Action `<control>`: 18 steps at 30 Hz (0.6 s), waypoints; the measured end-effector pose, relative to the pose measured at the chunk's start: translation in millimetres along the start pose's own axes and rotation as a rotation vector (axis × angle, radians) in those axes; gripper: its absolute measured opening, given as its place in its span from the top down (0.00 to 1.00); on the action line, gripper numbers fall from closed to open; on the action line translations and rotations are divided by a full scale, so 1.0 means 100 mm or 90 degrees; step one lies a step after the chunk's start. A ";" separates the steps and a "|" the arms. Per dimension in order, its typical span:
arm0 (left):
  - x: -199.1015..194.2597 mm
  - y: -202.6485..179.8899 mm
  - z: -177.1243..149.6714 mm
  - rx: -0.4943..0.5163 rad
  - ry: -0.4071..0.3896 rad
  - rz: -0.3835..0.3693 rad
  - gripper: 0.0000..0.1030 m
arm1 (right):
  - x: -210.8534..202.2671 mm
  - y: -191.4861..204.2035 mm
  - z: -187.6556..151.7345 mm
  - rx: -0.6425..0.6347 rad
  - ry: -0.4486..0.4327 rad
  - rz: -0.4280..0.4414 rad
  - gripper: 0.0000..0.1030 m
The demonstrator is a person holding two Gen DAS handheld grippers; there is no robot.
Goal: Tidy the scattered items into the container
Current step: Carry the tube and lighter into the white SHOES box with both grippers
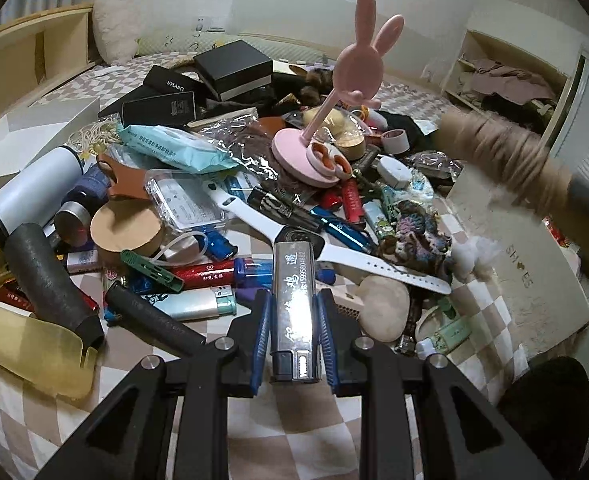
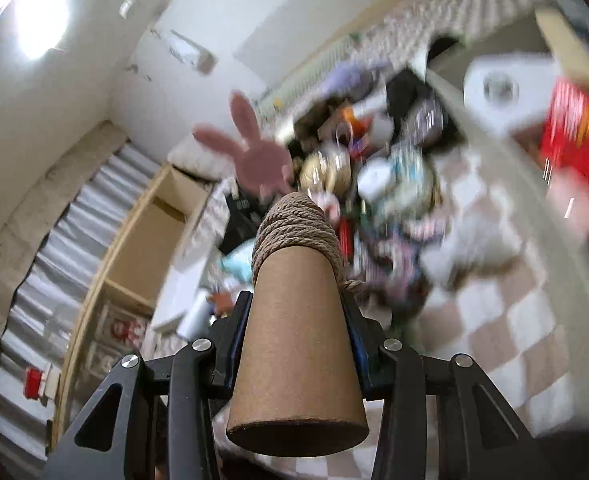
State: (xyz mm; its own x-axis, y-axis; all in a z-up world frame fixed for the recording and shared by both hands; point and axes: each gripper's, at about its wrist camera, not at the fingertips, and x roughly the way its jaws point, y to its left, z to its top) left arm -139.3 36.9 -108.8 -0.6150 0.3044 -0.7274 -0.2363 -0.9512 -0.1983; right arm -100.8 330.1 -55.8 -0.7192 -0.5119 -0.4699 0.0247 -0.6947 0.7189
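My left gripper is shut on a silver lighter with red printed characters, held lengthwise between the blue pads above a pile of clutter on a checked bedspread. My right gripper is shut on a brown cardboard cone wound with twine; the right wrist view is tilted and blurred. That same cone of twine shows in the left wrist view at the right, lifted over the white shoe box.
The pile holds a pink rabbit stand, a white watch strap, a white flask, black boxes, several lighters and a hair dryer. Wooden shelves stand at the back right.
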 end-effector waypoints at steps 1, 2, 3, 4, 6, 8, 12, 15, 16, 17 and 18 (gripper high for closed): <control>0.00 0.00 0.00 -0.001 -0.001 -0.001 0.77 | -0.11 0.03 0.11 -0.010 -0.021 -0.005 0.58; 0.00 0.00 0.01 -0.001 0.000 -0.001 0.77 | -0.22 0.06 0.21 -0.019 -0.042 -0.010 0.58; 0.00 0.00 0.01 -0.001 0.001 -0.001 0.77 | -0.33 0.06 0.31 -0.023 -0.065 -0.018 0.58; 0.00 0.00 0.01 -0.001 0.001 -0.001 0.77 | -0.45 0.07 0.41 -0.027 -0.088 -0.026 0.58; 0.00 0.00 0.01 0.000 0.002 -0.002 0.77 | -0.70 0.03 0.61 -0.028 -0.139 -0.046 0.58; 0.01 -0.01 0.01 0.003 0.003 -0.003 0.77 | -0.94 -0.07 0.79 -0.020 -0.182 -0.075 0.58; 0.02 -0.04 0.01 0.007 0.004 -0.005 0.77 | -1.36 -0.41 1.08 0.010 -0.238 -0.156 0.58; 0.03 -0.07 0.01 0.010 0.007 -0.008 0.77 | -1.55 -0.71 1.19 0.042 -0.250 -0.204 0.58; 0.04 -0.08 0.01 0.010 0.008 -0.009 0.77 | -1.59 -0.82 1.21 0.054 -0.251 -0.219 0.58; 0.04 -0.08 0.00 0.010 0.009 -0.010 0.77 | -1.64 -0.93 1.23 0.067 -0.253 -0.235 0.58; 0.04 -0.09 0.00 0.010 0.010 -0.011 0.77 | -1.68 -1.04 1.24 0.079 -0.253 -0.250 0.58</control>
State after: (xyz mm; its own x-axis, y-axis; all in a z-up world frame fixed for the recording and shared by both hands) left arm -140.2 46.8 -109.9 -0.5992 0.3197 -0.7340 -0.2588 -0.9449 -0.2003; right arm -68.9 551.3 12.1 -0.8645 0.0193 -0.5023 -0.3620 -0.7172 0.5954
